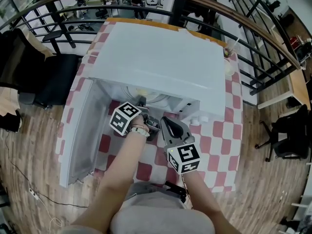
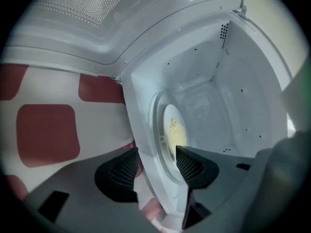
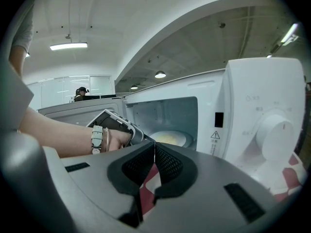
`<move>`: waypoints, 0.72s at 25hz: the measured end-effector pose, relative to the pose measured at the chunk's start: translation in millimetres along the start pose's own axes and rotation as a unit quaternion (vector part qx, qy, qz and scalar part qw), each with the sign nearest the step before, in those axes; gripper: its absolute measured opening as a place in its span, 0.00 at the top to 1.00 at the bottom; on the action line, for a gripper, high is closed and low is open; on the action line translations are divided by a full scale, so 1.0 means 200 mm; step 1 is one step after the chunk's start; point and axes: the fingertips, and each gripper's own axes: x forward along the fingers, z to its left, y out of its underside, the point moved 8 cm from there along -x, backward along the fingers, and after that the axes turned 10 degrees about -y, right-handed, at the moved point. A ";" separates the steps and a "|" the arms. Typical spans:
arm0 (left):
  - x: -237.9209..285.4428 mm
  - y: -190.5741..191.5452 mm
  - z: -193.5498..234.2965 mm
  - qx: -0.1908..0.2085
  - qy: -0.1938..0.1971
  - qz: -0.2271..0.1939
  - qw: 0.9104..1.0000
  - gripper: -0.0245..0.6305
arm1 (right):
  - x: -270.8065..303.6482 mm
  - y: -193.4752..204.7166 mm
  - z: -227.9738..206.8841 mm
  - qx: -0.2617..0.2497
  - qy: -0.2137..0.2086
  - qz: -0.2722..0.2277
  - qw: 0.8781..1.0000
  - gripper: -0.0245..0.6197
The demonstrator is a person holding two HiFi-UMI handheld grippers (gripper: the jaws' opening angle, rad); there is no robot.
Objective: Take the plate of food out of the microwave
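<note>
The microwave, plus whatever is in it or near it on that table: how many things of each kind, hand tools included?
Microwave: 1
Plate of food: 1
Grippers: 2 (left gripper, right gripper)
Checked tablecloth: 1
Total: 5

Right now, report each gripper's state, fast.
Left gripper: open, holding nothing; plate of food not yet gripped.
Right gripper: shut, holding nothing.
</note>
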 end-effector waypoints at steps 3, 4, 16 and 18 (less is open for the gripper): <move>0.02 0.00 0.00 -0.013 -0.010 0.005 1.000 0.61 | 0.00 0.00 -0.01 0.000 0.002 0.001 1.000 0.92; 0.03 0.00 0.00 -0.016 -0.011 0.005 1.000 0.61 | 0.00 0.01 -0.01 0.000 0.003 0.002 1.000 0.92; 0.01 -0.01 0.03 -0.038 0.009 0.014 0.999 0.66 | -0.02 0.01 0.00 0.000 0.005 0.004 1.000 0.92; 0.00 -0.01 0.02 -0.034 0.013 0.014 0.999 0.69 | -0.02 0.01 0.01 0.000 0.004 0.003 1.000 0.92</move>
